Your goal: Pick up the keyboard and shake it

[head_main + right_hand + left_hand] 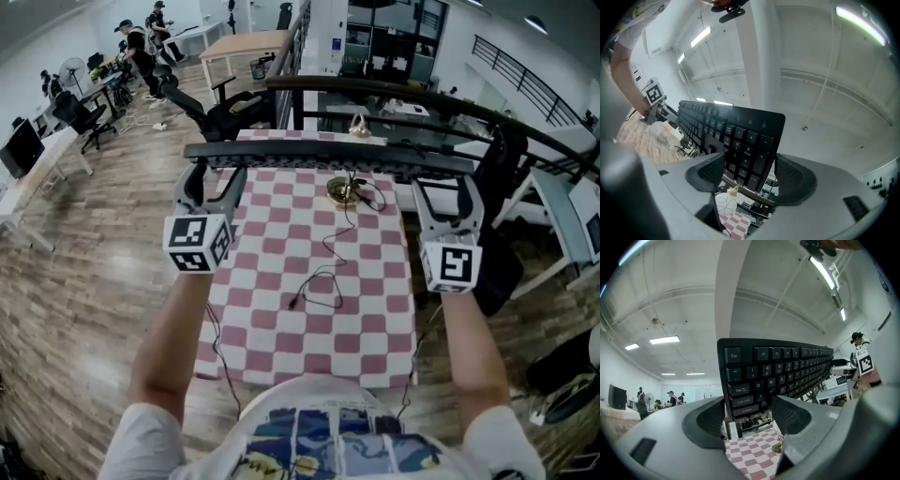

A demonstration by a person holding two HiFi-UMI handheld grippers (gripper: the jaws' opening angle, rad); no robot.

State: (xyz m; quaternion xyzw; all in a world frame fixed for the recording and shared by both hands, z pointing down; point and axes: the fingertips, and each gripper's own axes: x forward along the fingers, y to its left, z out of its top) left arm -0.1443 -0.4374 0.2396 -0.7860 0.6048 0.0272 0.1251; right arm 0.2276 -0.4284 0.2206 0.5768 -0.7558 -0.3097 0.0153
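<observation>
Where textured tongs (214, 176) (448, 186) grip, the black keyboard (328, 153) is slim.

I am looking down on a counter (409, 298) covered by a red-and-white checked cloth (272, 234), which hangs a little over the near edge. Near the far edge, right of centre, sits a small brass-coloured object (343, 191); I cannot tell what it is. A thin black cable (326, 246) runs from beside it toward me, curls into a loose loop about the middle of the cloth and ends in a small plug (293, 305) left of the loop. The counter stands on a wood-plank floor (84, 281).
</observation>
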